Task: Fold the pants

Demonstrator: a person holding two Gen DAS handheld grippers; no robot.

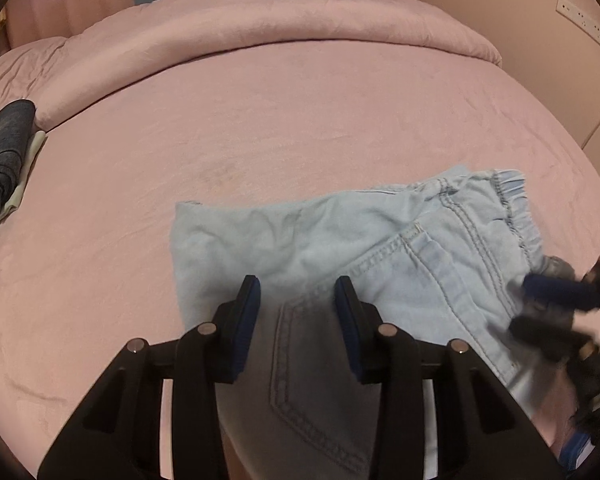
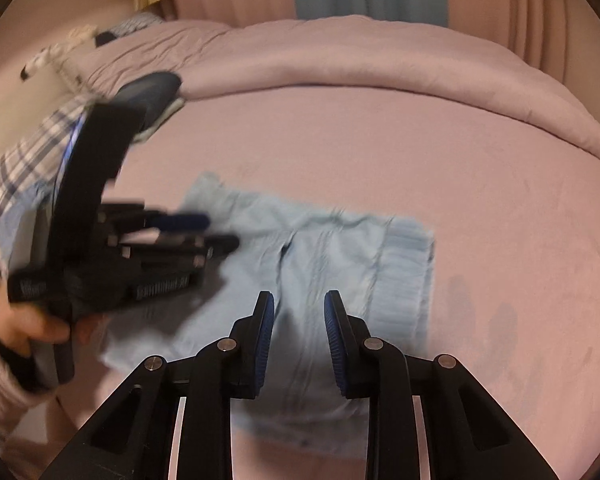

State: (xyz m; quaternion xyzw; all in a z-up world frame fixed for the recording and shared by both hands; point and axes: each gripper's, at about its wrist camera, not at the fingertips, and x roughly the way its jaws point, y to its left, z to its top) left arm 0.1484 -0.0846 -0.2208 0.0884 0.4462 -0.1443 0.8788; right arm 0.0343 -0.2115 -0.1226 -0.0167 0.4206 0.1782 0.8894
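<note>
We work over a pink bed (image 1: 300,120) that fills both views, with a rolled duvet (image 1: 260,32) along its far side. The pants (image 1: 320,240), light blue denim, lie flat on the bed close to us. They are already a compact rectangle, with the elastic waistband (image 1: 512,208) at the right end and a stitched back pocket (image 1: 312,360) facing up. A stack of folded dark clothes (image 1: 4,152) sits well apart at the far left.

The step in hand looks like taking hold for another fold. Both grippers sit at the near edge of the pants, 1 toward each end. The left gripper (image 1: 298,292) has its fingers drawn partway in, and denim bunches up to fill the gap, so we read it as clamped on the pants. The right gripper (image 2: 299,308) shows the same, with narrowed fingers and a hump of cloth between them near the waistband. The person's hand (image 2: 32,328) grips the left tool's handle.

The next move calls for lifting both ends together and keeping the edge level. The 2 grippers would then carry it over to meet the far edge without dragging the lower layers.
</note>
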